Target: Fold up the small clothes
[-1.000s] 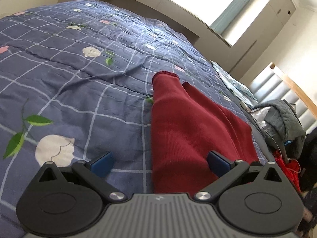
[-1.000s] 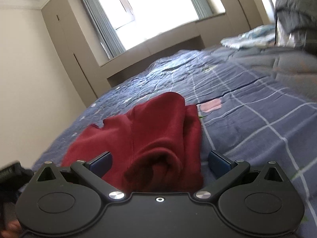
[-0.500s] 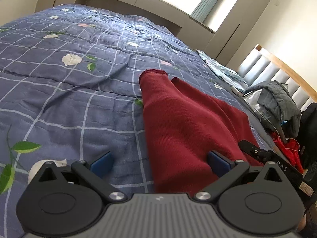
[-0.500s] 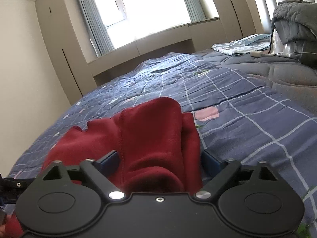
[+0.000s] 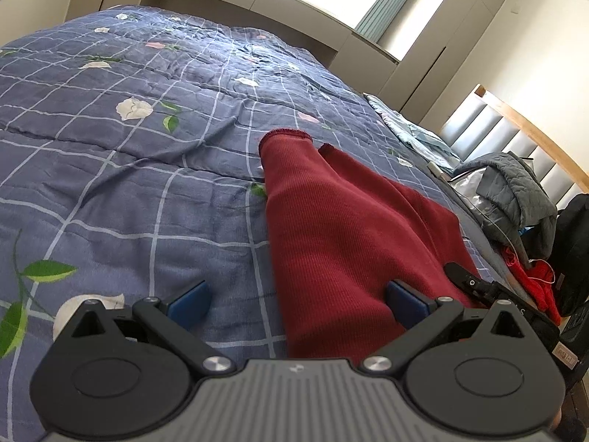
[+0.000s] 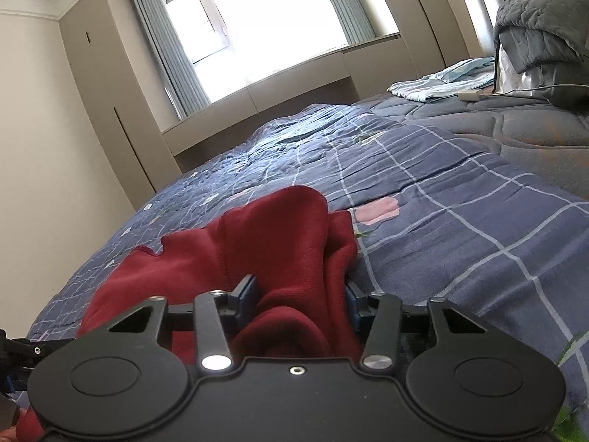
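Bedroom scene, seen from two handheld grippers. We see a dark red knit garment (image 5: 342, 243) lying on a blue checked quilt (image 5: 129, 169) that covers the bed, one sleeve stretched straight away from us and the body bunched nearer.

The left gripper (image 5: 298, 300) hovers low over the near hem, its fingers spread wide; the cloth lies between them towards the right-hand finger, but nothing is pinched.

The right gripper (image 6: 300, 296) is closing on a rumpled fold of the same garment (image 6: 279, 243). The cloth bulges up between its fingers and both blue pads (image 6: 248, 289) appear to press into it.

We judge the folding to be at its start: the garment is uneven and lumpy, with no tidy crease visible. Lifting, flattening and folding all remain.

A grey quilted blanket (image 6: 541, 22) sits heaped far beyond the right fingers.
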